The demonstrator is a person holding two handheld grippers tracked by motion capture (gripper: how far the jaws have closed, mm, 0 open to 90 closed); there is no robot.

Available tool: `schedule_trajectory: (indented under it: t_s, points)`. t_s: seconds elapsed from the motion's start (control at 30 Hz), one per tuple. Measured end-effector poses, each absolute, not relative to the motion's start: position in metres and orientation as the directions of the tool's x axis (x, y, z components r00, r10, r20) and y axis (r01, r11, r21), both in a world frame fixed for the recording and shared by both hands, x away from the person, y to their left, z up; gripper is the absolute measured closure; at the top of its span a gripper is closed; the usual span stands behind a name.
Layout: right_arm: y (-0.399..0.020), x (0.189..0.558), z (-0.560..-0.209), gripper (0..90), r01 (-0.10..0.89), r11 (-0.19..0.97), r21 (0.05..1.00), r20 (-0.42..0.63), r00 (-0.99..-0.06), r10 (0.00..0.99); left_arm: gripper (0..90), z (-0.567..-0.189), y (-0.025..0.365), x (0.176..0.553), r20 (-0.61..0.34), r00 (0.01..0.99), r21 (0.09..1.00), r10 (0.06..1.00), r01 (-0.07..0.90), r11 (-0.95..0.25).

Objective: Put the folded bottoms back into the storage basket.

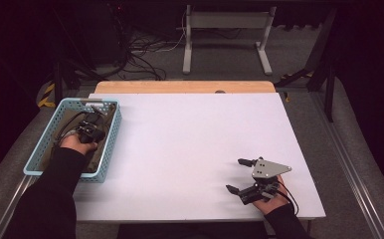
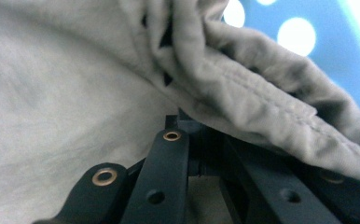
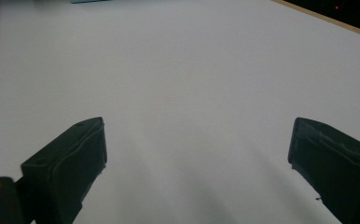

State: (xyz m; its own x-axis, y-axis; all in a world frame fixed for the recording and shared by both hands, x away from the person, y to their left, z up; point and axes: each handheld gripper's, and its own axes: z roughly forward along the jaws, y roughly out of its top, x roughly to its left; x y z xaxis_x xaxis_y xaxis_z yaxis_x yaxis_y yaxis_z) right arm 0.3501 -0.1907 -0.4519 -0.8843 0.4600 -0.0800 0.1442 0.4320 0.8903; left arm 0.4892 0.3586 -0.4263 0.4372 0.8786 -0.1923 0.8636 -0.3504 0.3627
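Note:
My left gripper (image 1: 88, 130) reaches down into a light blue perforated basket (image 1: 111, 137) at the table's left edge. In the left gripper view its black jaws meet at a fold of grey cloth (image 2: 66, 93) with a stitched hem, and the cloth drapes over the right jaw. The basket's blue wall (image 2: 336, 56) shows behind the cloth. My right gripper (image 1: 235, 175) rests low over the white table top (image 1: 190, 139) near the front right. Its jaws stand wide apart, with nothing but bare white surface between the fingers (image 3: 75, 149).
A strip of wooden board (image 1: 180, 87) runs along the table's far edge. Beyond it are a grey metal stand (image 1: 225, 35) and loose cables (image 1: 140, 55) on the floor. Grey padding flanks the table on both sides.

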Motion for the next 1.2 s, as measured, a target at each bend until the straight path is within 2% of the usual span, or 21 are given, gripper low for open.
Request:
schedule_trajectory:
  t_s: [0.37, 0.57, 0.7, 0.77, 0.93, 1.07, 1.2]
  points:
    - [-0.191, 0.35, -0.452, 5.2, 0.144, 0.432, 0.89, -0.08, -0.885, 0.459, 89.6, -0.423, 0.361, 0.485, -0.215, 0.431, 0.344, 0.876, 0.873, -0.345]
    - [-0.19, 0.35, -0.452, 5.2, 0.142, 0.435, 0.889, -0.083, -0.886, 0.457, 89.1, -0.405, 0.37, 0.483, -0.198, 0.383, 0.443, 0.902, 0.856, -0.266]
    - [-0.19, 0.35, -0.452, 5.3, 0.142, 0.436, 0.889, -0.083, -0.886, 0.457, 83.6, -0.392, 0.373, 0.481, -0.192, 0.358, 0.51, 0.914, 0.832, -0.219]
    - [-0.19, 0.35, -0.452, 5.2, 0.142, 0.436, 0.889, -0.083, -0.885, 0.457, 81.7, -0.38, 0.372, 0.479, -0.176, 0.344, 0.577, 0.922, 0.795, -0.187]
    - [-0.19, 0.35, -0.452, 5.2, 0.141, 0.437, 0.888, -0.084, -0.886, 0.456, 70.2, -0.365, 0.37, 0.479, -0.17, 0.324, 0.652, 0.931, 0.745, -0.14]
    - [-0.19, 0.35, -0.452, 5.3, 0.141, 0.436, 0.889, -0.084, -0.885, 0.457, 63.6, -0.361, 0.365, 0.481, -0.17, 0.331, 0.676, 0.928, 0.724, -0.135]
    - [-0.19, 0.35, -0.452, 5.2, 0.14, 0.436, 0.889, -0.085, -0.885, 0.457, 65.1, -0.365, 0.354, 0.489, -0.154, 0.338, 0.66, 0.928, 0.735, -0.158]
